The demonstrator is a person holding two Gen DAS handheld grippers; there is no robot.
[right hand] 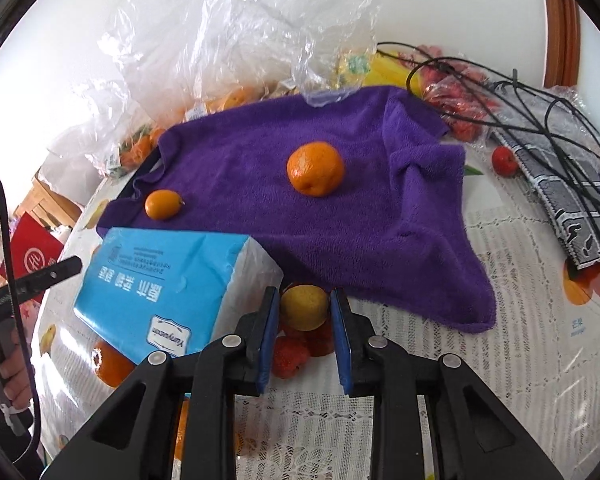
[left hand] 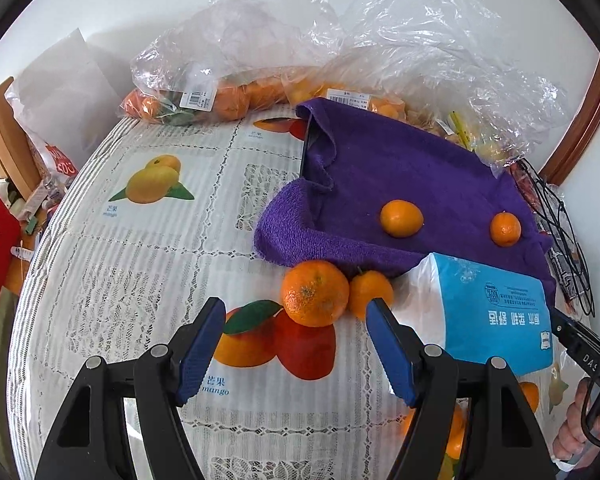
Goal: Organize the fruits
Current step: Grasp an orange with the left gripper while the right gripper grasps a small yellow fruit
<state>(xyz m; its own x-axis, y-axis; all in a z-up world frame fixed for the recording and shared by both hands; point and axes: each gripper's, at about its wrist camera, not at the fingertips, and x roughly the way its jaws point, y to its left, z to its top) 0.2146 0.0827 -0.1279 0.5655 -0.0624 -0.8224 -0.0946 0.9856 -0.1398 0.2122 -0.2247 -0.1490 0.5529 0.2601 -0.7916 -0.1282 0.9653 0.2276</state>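
Right tool (right hand: 305, 310) pinches the small yellow fruit (right hand: 303, 306) off the surface's (right hand: 500, 360) front across its firm, smooth middle, while left tool (left hand: 296, 336), half-open and empty, hovers before the round, light mandarin (left hand: 315, 293).

Fuzzy purple cloth (right hand: 300, 216); crinkly clear plastic bags (left hand: 420, 40)

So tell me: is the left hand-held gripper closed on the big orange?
No, the left hand-held gripper stands open, its pads clear of the big orange just ahead.
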